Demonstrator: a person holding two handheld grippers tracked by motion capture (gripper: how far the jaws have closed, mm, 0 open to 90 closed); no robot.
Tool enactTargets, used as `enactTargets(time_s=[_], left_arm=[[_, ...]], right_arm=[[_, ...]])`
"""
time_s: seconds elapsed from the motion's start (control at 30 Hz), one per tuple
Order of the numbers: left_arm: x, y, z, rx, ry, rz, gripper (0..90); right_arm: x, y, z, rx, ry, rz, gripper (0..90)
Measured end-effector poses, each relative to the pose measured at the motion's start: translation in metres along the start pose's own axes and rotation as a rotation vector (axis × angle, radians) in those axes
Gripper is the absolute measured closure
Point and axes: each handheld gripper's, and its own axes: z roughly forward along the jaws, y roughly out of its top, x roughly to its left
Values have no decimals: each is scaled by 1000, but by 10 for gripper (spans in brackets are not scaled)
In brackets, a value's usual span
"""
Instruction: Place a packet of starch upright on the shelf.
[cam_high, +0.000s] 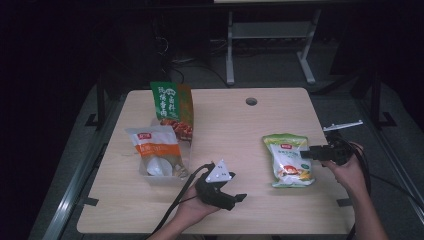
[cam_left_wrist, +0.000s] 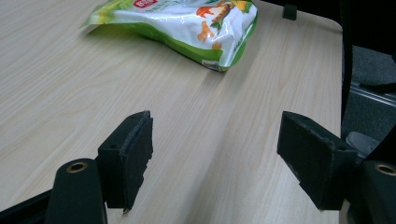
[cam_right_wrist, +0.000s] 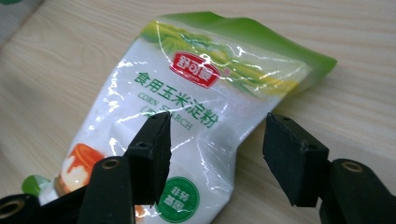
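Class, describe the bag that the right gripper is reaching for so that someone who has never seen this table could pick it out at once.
On the wooden table, look to the right half, where the corn starch bag lies flat and alone by the right gripper. Unlike the orange bag and the standing green-and-orange pouch at the left, it is green and white.

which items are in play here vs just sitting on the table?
In play:
- corn starch bag, lying flat
- right gripper, open, jaws over the bag's edge

Lying about:
- left gripper, open over bare table
- clear tray
- orange-and-white bag in the tray
- green-and-orange bag, upright in the tray
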Motion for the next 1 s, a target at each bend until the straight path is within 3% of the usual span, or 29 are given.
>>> enactTargets(time_s=[0.2,0.3,0.67,1.0], left_arm=[[0,4,6,10,-3,0,265],[0,5,9,12,-6,-3,265],[5,8,17,20,-13,-20,266],[8,10,22,22,-14,-29,268]], right_arm=[[-5,-3,16,59,-23,15,438],[-4,-3,22,82,-31,14,495],[-4,-2,27,90,45,49,796],[3,-2,21,91,53,28,883]])
